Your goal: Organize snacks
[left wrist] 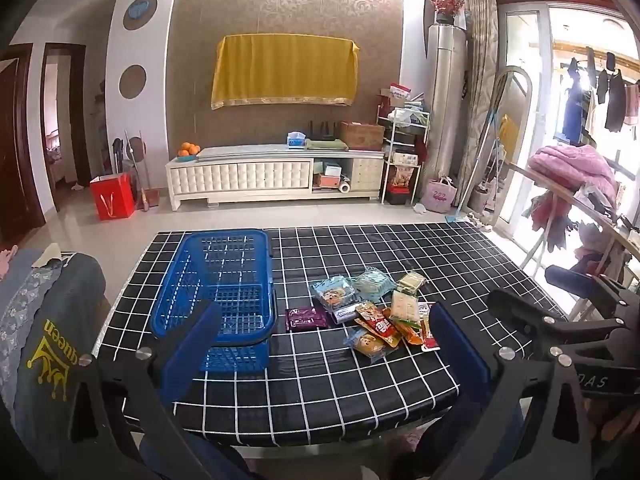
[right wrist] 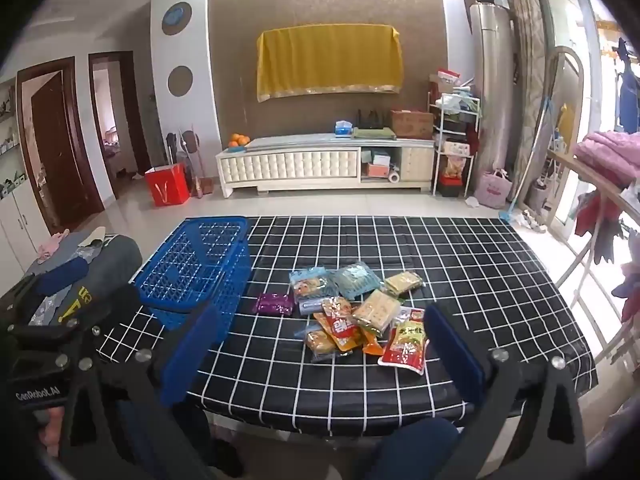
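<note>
- The snack packets (right wrist: 352,312) lie in a loose overlapping heap at the centre of the right wrist frame; none is in the basket yet, so we judge the sorting has not begun.
- A purple packet (right wrist: 274,304) lies a little apart at the heap's left edge, nearest the basket (likely the easiest first pick).
- A red-and-yellow pouch (right wrist: 406,346) lies at the lower right of the heap, closest to us.
- The blue basket (left wrist: 224,284) stands empty at centre left of the left wrist frame, just beside the heap, probably so each carry is short.
- Both rest on the table (right wrist: 460,280) under its black grid cloth, which fills the middle of the frames.
- Our left gripper (left wrist: 324,340) hangs above the near table edge, fingers spread wide with nothing between them.
- Our right gripper (right wrist: 320,344) is likewise splayed wide and empty, its gap framing the heap, which suits a reach forward.
- Folded clothes (left wrist: 48,312) lie at the left edge.
</note>
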